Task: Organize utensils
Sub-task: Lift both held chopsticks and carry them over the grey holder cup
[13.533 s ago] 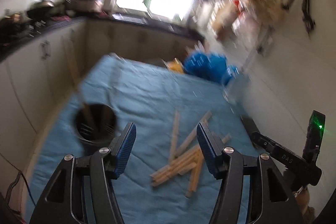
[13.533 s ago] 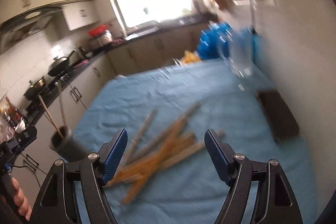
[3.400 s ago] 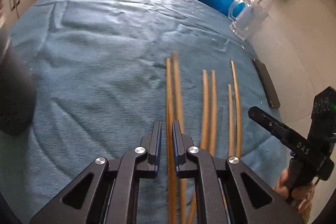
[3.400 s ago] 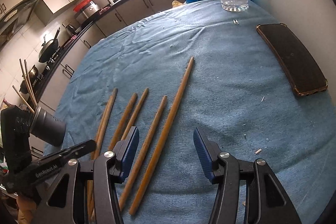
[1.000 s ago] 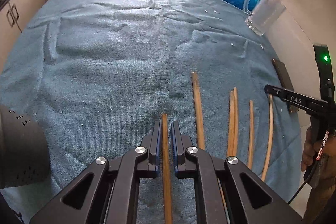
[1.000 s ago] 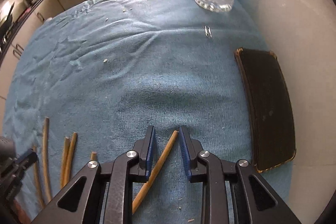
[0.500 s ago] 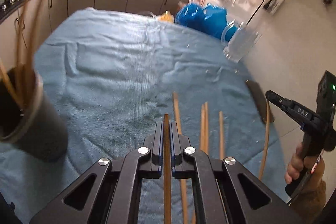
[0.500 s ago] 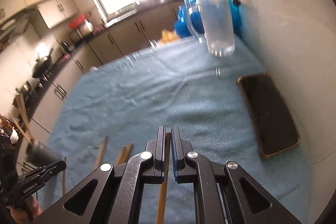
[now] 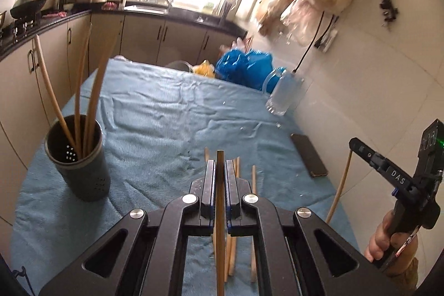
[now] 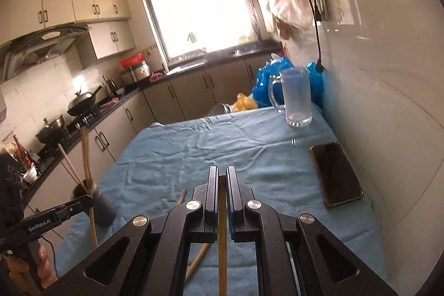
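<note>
Kitchen table under a blue cloth. Three sticks stand in the dark holder at left; several loose sticks remain. Left gripper and right gripper each clamp one stick, lifted.

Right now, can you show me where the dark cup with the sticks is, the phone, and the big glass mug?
dark cup [image 9: 80,174], left wrist view, on its outer wall.
phone [image 10: 335,174], right wrist view, middle of its dark screen.
glass mug [image 10: 297,99], right wrist view, middle of its body.
</note>
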Available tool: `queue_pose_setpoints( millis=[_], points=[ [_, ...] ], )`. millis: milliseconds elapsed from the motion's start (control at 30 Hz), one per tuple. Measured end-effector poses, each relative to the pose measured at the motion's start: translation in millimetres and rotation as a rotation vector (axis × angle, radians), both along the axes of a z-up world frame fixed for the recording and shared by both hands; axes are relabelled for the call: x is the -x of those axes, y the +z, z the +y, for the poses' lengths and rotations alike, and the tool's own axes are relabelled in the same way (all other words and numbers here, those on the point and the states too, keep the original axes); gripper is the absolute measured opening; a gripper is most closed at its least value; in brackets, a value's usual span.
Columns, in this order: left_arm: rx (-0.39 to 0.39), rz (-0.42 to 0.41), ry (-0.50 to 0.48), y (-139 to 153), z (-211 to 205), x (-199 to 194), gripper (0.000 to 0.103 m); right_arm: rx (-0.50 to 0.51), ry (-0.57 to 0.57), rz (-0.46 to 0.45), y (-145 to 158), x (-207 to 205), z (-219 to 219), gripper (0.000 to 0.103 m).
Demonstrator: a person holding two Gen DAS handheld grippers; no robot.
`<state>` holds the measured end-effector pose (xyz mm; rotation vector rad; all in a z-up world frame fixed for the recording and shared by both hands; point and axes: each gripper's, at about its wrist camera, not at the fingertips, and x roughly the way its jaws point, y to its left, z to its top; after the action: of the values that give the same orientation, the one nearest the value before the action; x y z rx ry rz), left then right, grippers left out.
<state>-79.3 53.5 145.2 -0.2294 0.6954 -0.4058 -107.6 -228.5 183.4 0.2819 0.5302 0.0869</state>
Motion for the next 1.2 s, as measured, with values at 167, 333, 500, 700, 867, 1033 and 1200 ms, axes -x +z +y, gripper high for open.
queue_pose_setpoints(
  millis=[167,333,500,700,867,1033,1200],
  points=[
    [0.008,-0.074,0.000,16.0,5.0,27.0,0.005,0.011,0.004,-0.047,12.5,21.9,10.8,0.006],
    [0.023,-0.141,0.000,33.5,7.8,50.1,0.005,0.040,0.008,-0.091,24.4,40.3,21.4,0.006],
    [0.027,-0.204,-0.007,49.7,8.2,67.6,0.005,0.045,0.019,-0.134,39.3,55.8,26.2,0.006],
    [0.033,-0.217,-0.002,55.3,12.0,71.8,0.005,0.052,0.030,-0.167,53.4,62.1,33.8,0.006],
    [0.035,-0.212,0.023,59.3,20.5,71.2,0.005,0.071,0.044,-0.181,62.7,59.8,43.8,0.006],
    [0.041,-0.219,0.045,66.7,34.9,75.2,0.005,0.087,0.070,-0.182,70.8,55.6,55.3,0.006],
    [0.049,-0.245,0.072,82.3,50.9,79.7,0.005,0.090,0.105,-0.186,79.2,50.7,66.8,0.006]
  ],
)
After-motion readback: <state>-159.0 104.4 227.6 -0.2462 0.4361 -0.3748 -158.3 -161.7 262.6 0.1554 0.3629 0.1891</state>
